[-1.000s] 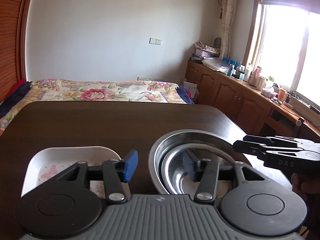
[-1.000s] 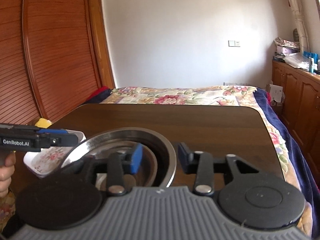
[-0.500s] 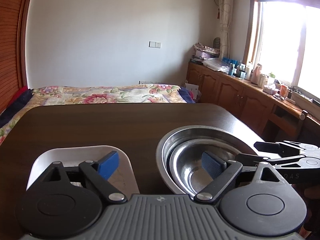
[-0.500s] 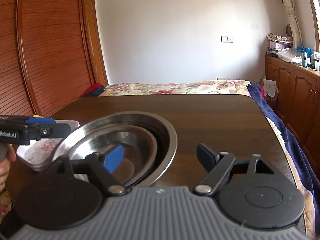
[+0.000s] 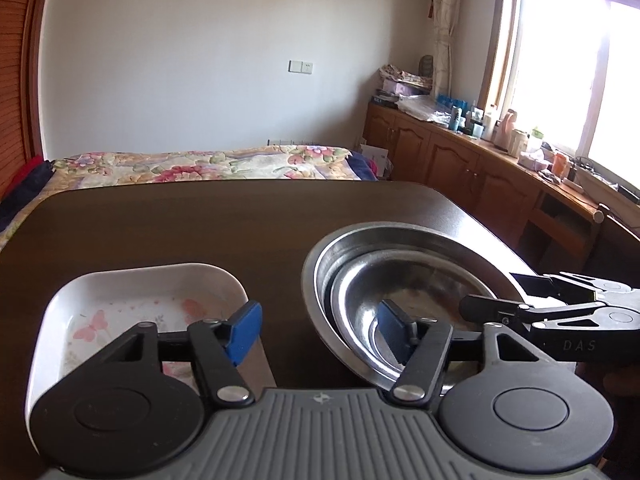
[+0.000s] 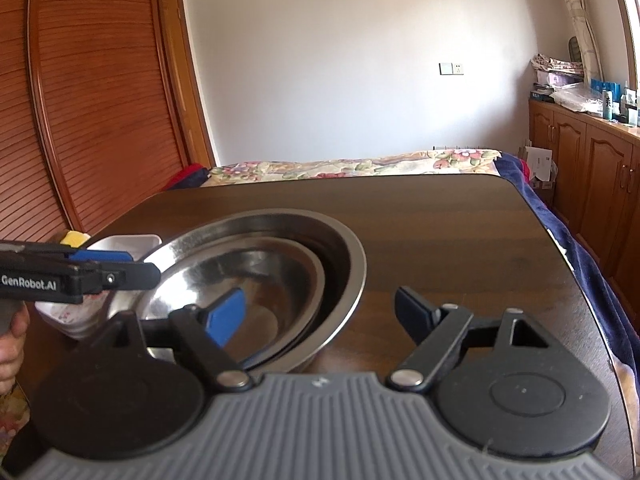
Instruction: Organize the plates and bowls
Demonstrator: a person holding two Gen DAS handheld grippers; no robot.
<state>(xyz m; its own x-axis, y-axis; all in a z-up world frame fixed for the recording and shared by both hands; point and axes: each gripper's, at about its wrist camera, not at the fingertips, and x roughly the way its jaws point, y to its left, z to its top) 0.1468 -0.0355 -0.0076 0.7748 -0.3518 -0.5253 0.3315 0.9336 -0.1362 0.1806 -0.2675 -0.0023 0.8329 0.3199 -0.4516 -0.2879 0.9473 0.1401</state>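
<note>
Two steel bowls sit nested on the dark table (image 5: 200,220): a large bowl (image 5: 400,229) with a smaller bowl (image 5: 416,292) inside it. To their left is a white rectangular dish (image 5: 120,292) with a flower print. My left gripper (image 5: 320,334) is open, one finger over the dish's right edge and the other over the bowls' left side. My right gripper (image 6: 320,314) is open too, its left finger over the small bowl (image 6: 256,276) and its right finger outside the large bowl (image 6: 354,248). Neither gripper holds anything.
The right gripper (image 5: 560,312) shows at the right edge of the left wrist view. The left gripper (image 6: 80,276) and a hand (image 6: 8,344) show at the left of the right wrist view. A yellow item (image 6: 74,238) lies behind the dish (image 6: 128,242). A bed stands beyond the table (image 6: 440,220), cabinets to the right.
Both grippers stood narrow astride the large bowl's rim a second ago, then opened wide. Since then the left one has narrowed a little; the right has stayed as it was.
</note>
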